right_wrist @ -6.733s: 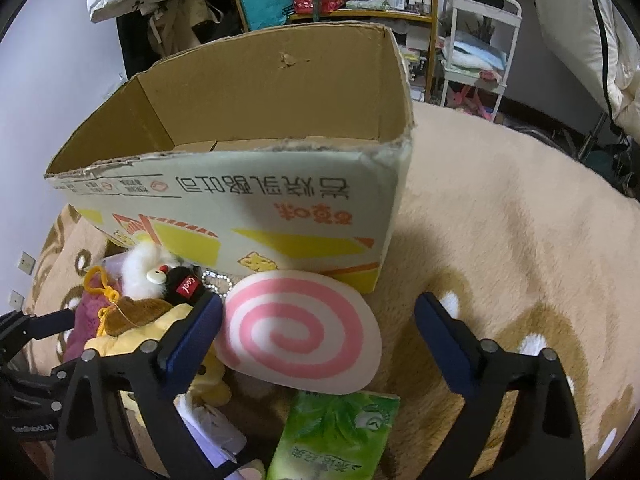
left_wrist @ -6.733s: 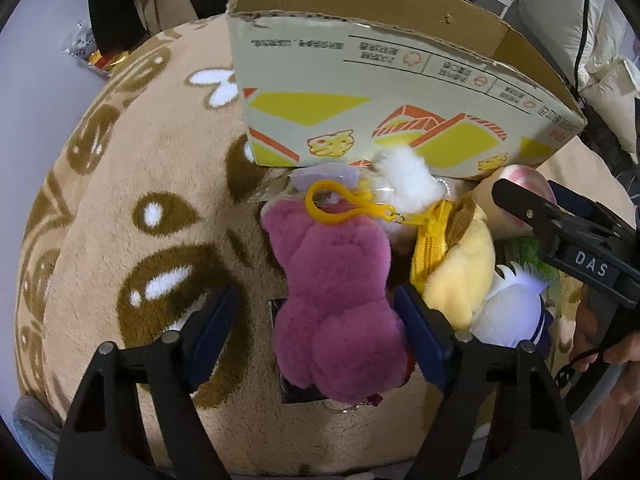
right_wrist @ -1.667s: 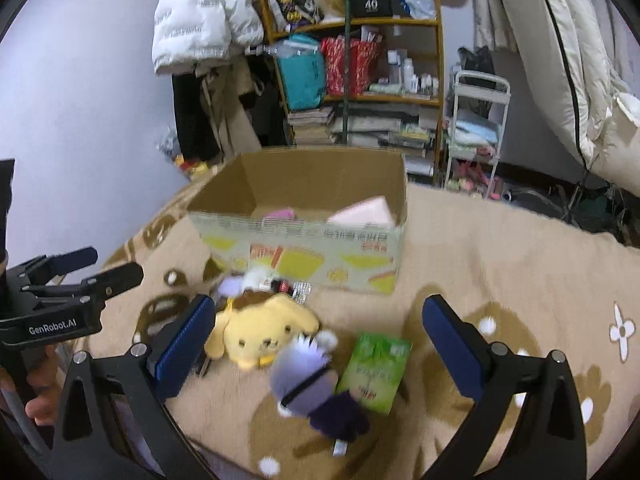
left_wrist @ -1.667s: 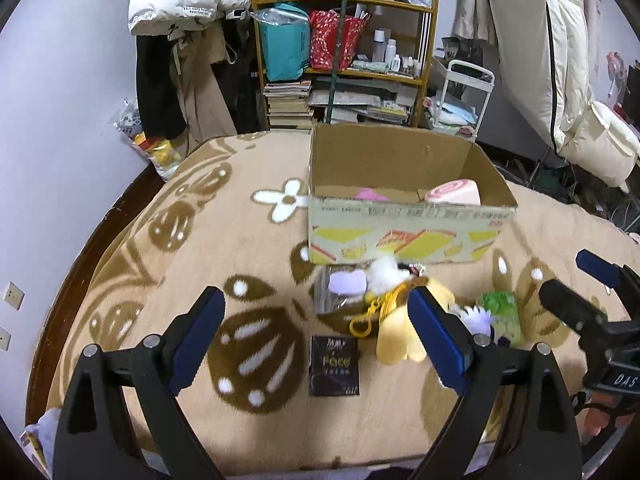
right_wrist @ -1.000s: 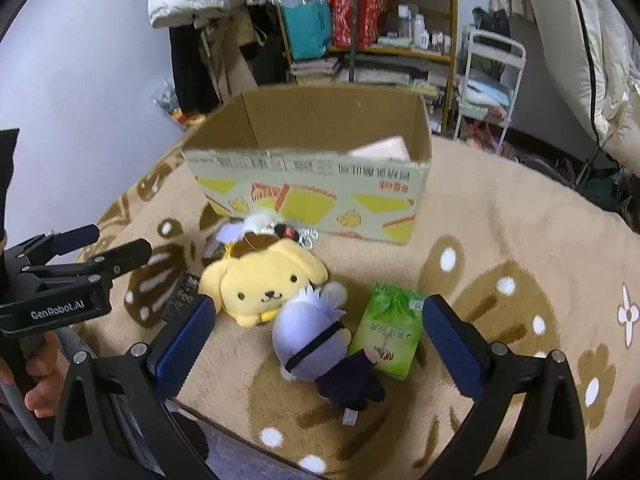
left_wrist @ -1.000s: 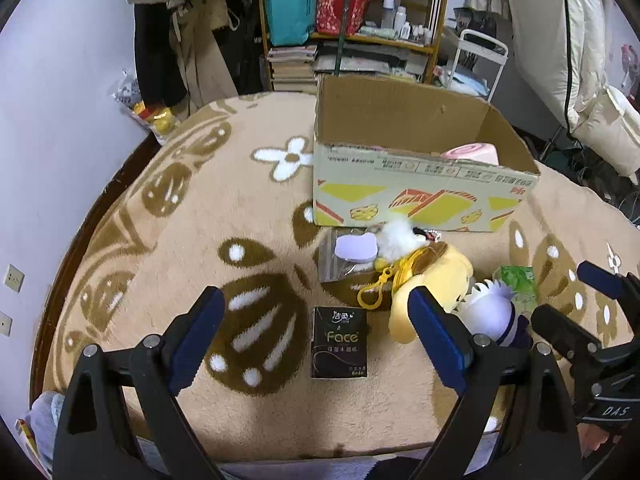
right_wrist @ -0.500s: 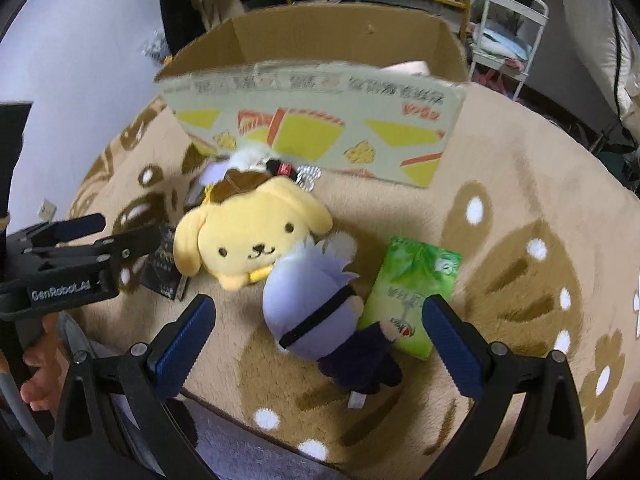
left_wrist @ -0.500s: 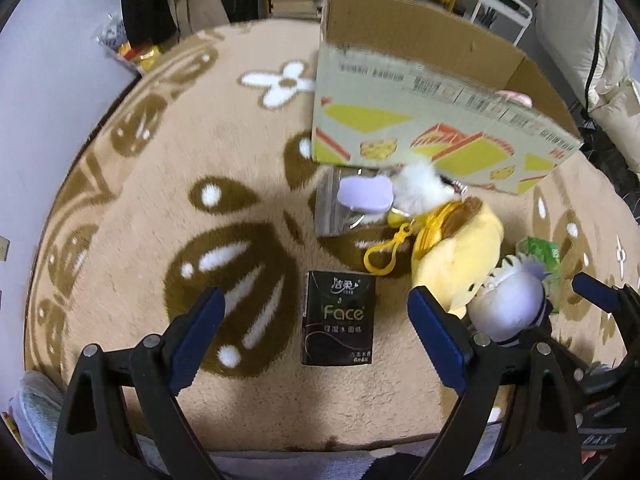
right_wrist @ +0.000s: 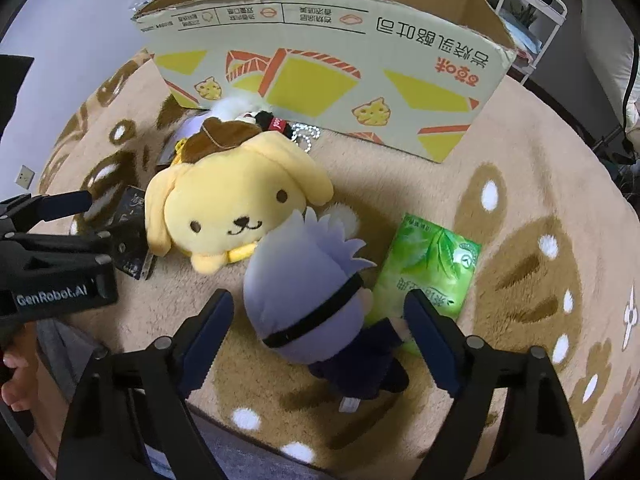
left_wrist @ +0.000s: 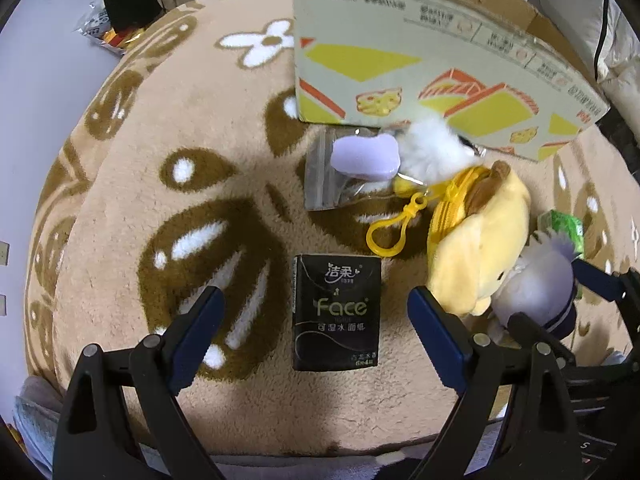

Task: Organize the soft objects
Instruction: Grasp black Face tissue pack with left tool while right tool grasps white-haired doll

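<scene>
My left gripper is open, its jaws to either side of a black "Face" tissue pack on the beige rug. A yellow dog plush with a yellow clip lies to its right. My right gripper is open around a lavender-haired plush doll in dark clothes. The yellow dog plush lies just beyond it, and a green tissue pack lies to its right. The cardboard box stands behind; it also shows in the left wrist view.
A lavender item in a clear bag and a white fluffy toy lie against the box front. The left gripper's body shows at the left of the right wrist view. The rug's front edge is close below both grippers.
Both grippers have come down from high above the rug. The left now frames the black tissue pack and the right frames the lavender-haired doll. Both stay open.
</scene>
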Demonstrator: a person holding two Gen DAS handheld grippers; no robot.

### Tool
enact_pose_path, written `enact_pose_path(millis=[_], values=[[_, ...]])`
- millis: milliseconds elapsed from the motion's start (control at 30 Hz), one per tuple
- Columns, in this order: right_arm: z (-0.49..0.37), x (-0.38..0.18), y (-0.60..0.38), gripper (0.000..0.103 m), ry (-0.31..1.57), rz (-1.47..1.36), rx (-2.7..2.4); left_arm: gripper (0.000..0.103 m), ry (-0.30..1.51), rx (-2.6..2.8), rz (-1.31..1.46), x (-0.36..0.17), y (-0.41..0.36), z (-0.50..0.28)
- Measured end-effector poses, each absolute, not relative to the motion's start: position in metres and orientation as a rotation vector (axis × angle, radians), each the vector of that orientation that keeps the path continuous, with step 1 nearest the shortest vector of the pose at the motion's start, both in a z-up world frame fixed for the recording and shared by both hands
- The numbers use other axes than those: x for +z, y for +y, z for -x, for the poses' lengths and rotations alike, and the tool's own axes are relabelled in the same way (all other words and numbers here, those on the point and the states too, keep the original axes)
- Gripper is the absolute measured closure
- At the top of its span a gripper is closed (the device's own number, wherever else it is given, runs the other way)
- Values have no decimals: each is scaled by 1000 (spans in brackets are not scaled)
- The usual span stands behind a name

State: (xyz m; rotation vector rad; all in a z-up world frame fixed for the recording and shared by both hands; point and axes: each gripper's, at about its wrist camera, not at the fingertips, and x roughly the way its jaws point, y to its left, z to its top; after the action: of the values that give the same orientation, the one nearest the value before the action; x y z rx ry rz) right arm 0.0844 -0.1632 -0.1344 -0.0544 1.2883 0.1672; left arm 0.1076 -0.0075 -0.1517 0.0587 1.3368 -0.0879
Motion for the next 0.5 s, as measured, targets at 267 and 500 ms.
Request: enact_pose_path(millis=[267,500], values=[[-89,-139,-153,18,1278,103,147,26,1376,-97,-83,-166,-15,-114],[-89,-139,-152,23,1274,108,152,48,1417,-111,-107,-180,-24,-114]])
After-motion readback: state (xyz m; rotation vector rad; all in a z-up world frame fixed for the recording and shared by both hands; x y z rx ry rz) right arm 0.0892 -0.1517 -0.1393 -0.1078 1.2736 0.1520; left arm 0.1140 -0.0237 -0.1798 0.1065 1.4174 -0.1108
